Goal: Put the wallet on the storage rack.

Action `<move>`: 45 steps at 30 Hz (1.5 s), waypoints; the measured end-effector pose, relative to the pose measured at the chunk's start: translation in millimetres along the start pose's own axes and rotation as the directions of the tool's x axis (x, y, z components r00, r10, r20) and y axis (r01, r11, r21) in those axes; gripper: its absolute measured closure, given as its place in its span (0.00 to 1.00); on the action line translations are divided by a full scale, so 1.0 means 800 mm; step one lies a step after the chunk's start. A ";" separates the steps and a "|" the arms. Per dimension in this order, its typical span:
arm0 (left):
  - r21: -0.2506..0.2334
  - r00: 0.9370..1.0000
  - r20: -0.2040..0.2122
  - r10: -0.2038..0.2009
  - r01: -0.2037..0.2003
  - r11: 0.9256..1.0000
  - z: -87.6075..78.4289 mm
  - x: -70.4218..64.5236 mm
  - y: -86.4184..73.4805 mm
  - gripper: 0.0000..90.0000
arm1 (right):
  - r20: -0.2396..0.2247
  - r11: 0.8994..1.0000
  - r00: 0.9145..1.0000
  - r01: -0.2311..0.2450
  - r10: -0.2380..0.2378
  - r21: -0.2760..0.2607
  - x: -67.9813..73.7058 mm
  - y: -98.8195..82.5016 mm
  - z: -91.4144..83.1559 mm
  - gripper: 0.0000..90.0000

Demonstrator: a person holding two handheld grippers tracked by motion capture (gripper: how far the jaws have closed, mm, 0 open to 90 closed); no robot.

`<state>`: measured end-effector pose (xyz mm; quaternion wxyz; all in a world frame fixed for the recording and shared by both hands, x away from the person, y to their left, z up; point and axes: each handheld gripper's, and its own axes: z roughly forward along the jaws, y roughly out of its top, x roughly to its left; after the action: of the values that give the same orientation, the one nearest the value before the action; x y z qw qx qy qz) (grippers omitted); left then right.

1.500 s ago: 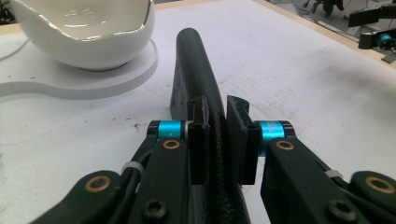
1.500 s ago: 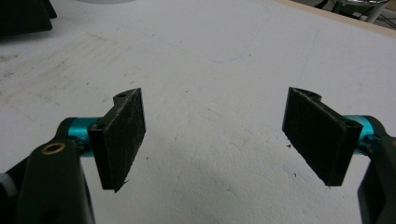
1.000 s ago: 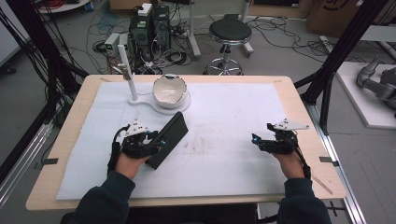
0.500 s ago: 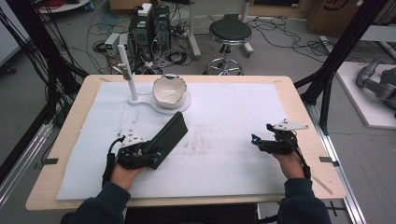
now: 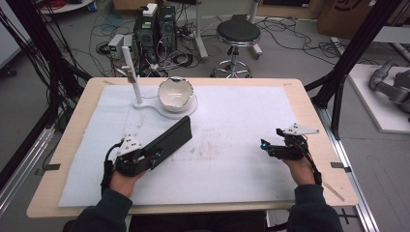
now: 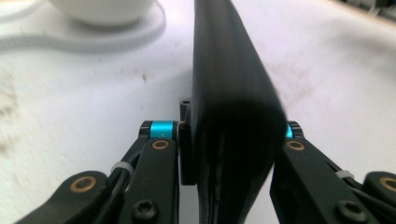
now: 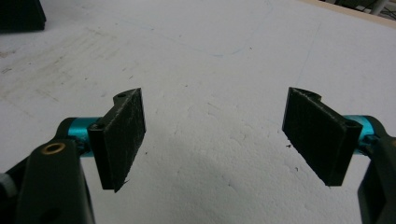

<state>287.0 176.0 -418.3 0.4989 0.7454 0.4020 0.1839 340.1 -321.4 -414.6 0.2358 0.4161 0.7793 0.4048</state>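
Note:
A flat black case [image 5: 173, 137] lies slanted on the white mat [image 5: 232, 111], left of the middle. My left gripper [image 5: 153, 154] is at the case's near end, and its jaws have just been closing with the case between them. In the left gripper view both pads press on the sides of the case [image 6: 229, 88], so the left gripper [image 6: 232, 140] is shut on it. My right gripper [image 5: 269, 145] rests low over the mat at the right. Its pads [image 7: 122, 135] stand wide apart, so the right gripper [image 7: 217, 135] is open with bare mat between them.
A white bowl [image 5: 175, 94] sits on a round white base with an upright post [image 5: 132, 72], at the far left of the mat, just beyond the case. The wooden table edge [image 5: 309, 106] frames the mat. A stool and cables are on the floor behind.
My left hand has slid toward the near left and turned to line up with the case. Its jaws have closed on the case's near end. The right hand has kept still.

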 end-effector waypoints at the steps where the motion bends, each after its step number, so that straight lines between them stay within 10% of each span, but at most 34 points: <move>1: -0.015 1.000 -0.001 -0.001 0.001 1.000 -0.003 0.001 0.005 0.81 | 0.001 1.000 1.000 -0.002 0.002 -0.001 0.000 0.000 0.000 0.24; 15: -0.171 0.999 0.008 0.053 -0.051 0.984 -0.023 0.031 0.108 0.82 | 0.004 1.000 1.000 0.004 -0.004 -0.004 -0.001 0.001 0.000 0.24; 26: -0.150 0.986 0.004 0.164 -0.162 0.975 -0.016 0.062 0.196 0.82 | 0.006 1.000 1.000 -0.003 0.003 -0.001 -0.002 -0.001 0.001 0.24; 45: 0.131 0.939 -0.020 0.345 -0.339 0.932 0.072 0.093 0.220 0.82 | 0.009 1.000 1.000 -0.017 0.017 0.016 -0.009 -0.004 0.005 0.24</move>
<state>444.7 168.2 -295.8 0.4027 0.8298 0.2875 0.2581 345.0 -326.8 -419.1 0.2326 0.4266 0.7778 0.3987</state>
